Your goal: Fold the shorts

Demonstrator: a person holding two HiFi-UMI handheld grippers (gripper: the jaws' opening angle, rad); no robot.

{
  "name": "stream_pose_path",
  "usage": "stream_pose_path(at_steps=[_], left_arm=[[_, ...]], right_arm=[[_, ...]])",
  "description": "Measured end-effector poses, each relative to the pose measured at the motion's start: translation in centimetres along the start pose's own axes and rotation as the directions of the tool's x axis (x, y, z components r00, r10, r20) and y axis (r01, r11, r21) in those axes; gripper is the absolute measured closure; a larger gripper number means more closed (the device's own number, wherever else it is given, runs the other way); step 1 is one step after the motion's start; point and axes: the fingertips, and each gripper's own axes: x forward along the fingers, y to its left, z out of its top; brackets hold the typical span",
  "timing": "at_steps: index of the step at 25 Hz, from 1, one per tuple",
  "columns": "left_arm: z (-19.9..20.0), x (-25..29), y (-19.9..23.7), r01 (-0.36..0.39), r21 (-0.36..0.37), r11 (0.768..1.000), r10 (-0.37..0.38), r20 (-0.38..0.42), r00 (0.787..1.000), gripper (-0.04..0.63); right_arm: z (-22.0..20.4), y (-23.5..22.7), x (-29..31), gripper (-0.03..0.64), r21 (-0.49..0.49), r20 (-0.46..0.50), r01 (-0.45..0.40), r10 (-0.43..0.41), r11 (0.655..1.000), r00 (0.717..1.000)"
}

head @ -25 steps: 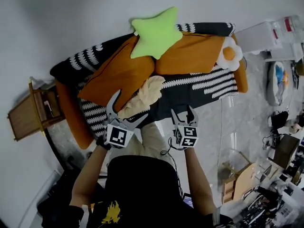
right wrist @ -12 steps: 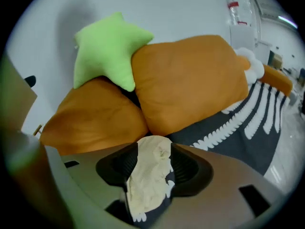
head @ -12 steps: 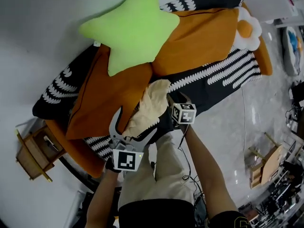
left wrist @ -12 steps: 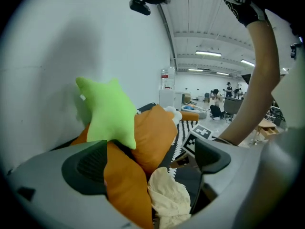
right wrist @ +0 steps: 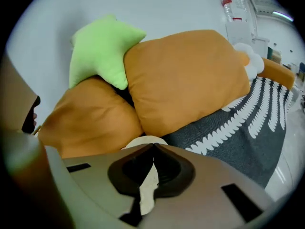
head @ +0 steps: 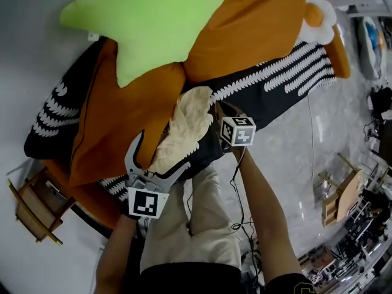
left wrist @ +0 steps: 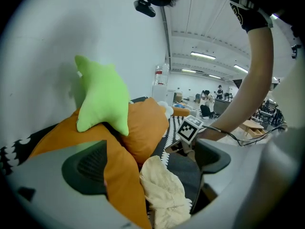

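Note:
Crumpled cream shorts (head: 184, 127) lie on the sofa's black-and-white cover (head: 275, 84), against an orange cushion (head: 116, 121). My left gripper (head: 160, 158) is open, its two fingers standing either side of the shorts' near end; in the left gripper view the shorts (left wrist: 164, 194) sit between the wide jaws of the left gripper (left wrist: 152, 175) without being pressed. My right gripper (head: 217, 118) is at the shorts' far right edge. In the right gripper view the right gripper (right wrist: 153, 149) is shut on a strip of the cream shorts (right wrist: 147, 187).
A green star cushion (head: 141, 23) rests on two orange cushions, the second (head: 245, 29) at the back right. A fried-egg cushion (head: 318, 11) sits at the sofa's far end. A wooden side table (head: 30, 207) stands at the left, grey floor (head: 306, 164) to the right.
Both grippers have dropped from above down onto the shorts. The right jaws went from open to shut on the cream fabric. The left stayed open and settled around the near end.

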Motion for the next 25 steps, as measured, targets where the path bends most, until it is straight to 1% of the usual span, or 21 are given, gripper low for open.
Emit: stream_pose_path(at_steps=[2, 3, 4, 5, 8, 9, 10, 11, 12, 14, 15, 17, 18, 20, 21, 23, 25], left_arm=[[0.3, 0.2, -0.7, 0.014, -0.001, 1.000, -0.014, 0.014, 1.000, 0.014], [0.4, 0.4, -0.9, 0.017, -0.004, 1.000, -0.017, 0.020, 1.000, 0.014], [0.3, 0.6, -1.0, 0.020, -0.004, 1.000, -0.020, 0.024, 1.000, 0.014], [0.3, 0.7, -1.1, 0.024, -0.001, 1.000, -0.024, 0.024, 0.999, 0.014], [0.2, 0.5, -1.6, 0.042, 0.008, 0.999, -0.042, 0.015, 0.999, 0.014], [-0.1, 0.3, -1.9, 0.046, 0.006, 0.999, -0.047, 0.010, 0.999, 0.014], [-0.4, 0.2, -2.2, 0.048, 0.004, 0.999, -0.048, 0.005, 0.999, 0.014], [-0.8, 0.2, -2.4, 0.048, 0.005, 0.999, -0.048, 0.000, 0.999, 0.014], [-1.1, 0.1, -2.5, 0.045, 0.009, 0.999, -0.045, -0.004, 0.999, 0.014], [-1.1, -0.1, -2.3, 0.035, 0.011, 0.999, -0.035, -0.004, 0.999, 0.014], [-0.8, -0.2, -2.1, 0.030, 0.002, 1.000, -0.030, 0.001, 1.000, 0.014], [0.1, -0.2, -1.7, 0.024, -0.026, 0.999, -0.024, 0.021, 0.999, 0.014], [0.7, -0.1, -1.5, 0.023, -0.034, 0.999, -0.022, 0.034, 0.999, 0.014], [2.0, 0.4, -1.2, 0.024, -0.030, 0.999, -0.022, 0.055, 0.998, 0.014], [2.7, 0.7, -1.1, 0.026, -0.021, 0.999, -0.024, 0.065, 0.998, 0.014], [3.9, 1.3, -0.8, 0.028, 0.006, 1.000, -0.029, 0.084, 0.996, 0.014], [4.8, 1.9, -0.2, 0.026, 0.040, 0.999, -0.030, 0.094, 0.995, 0.014]], right_arm=[[0.0, -0.5, -1.2, 0.600, 0.003, -0.017, -0.025, 0.025, 1.000, 1.000], [-0.3, -0.8, -1.0, 0.579, 0.009, -0.029, -0.029, 0.029, 1.000, 0.999], [-0.5, -0.8, -0.2, 0.536, 0.013, -0.040, -0.029, 0.029, 0.999, 0.999], [-0.8, -0.7, 0.8, 0.516, 0.016, -0.048, -0.027, 0.028, 0.999, 0.998], [-1.8, 0.8, 3.7, 0.493, 0.035, -0.059, -0.032, 0.034, 0.999, 0.998], [-2.2, 1.2, 4.2, 0.496, 0.034, -0.063, -0.030, 0.032, 0.999, 0.998], [-2.5, 1.4, 4.5, 0.536, 0.024, -0.067, -0.021, 0.022, 1.000, 0.997], [-2.6, 1.4, 4.4, 0.595, 0.009, -0.067, -0.010, 0.011, 1.000, 0.998], [-2.3, 1.3, 4.0, 0.597, 0.000, -0.059, -0.010, 0.010, 1.000, 0.998], [-0.6, 1.4, 1.7, 0.597, -0.004, -0.015, -0.044, 0.044, 0.999, 0.999], [0.7, 1.4, -0.2, 0.598, -0.015, 0.017, -0.063, 0.063, 0.998, 0.998], [4.1, 0.9, -4.9, 0.598, -0.078, 0.081, -0.072, 0.079, 0.994, 0.994], [6.0, 0.4, -7.4, 0.598, -0.126, 0.109, -0.060, 0.074, 0.990, 0.991], [9.7, -0.5, -12.7, 0.598, -0.210, 0.177, -0.010, 0.048, 0.978, 0.983], [11.5, -0.9, -15.3, 0.598, -0.231, 0.219, 0.020, 0.031, 0.973, 0.975], [14.7, -1.5, -20.1, 0.598, -0.231, 0.312, 0.086, -0.010, 0.969, 0.950], [16.1, -1.6, -23.4, 0.598, -0.209, 0.391, 0.159, -0.066, 0.965, 0.918]])
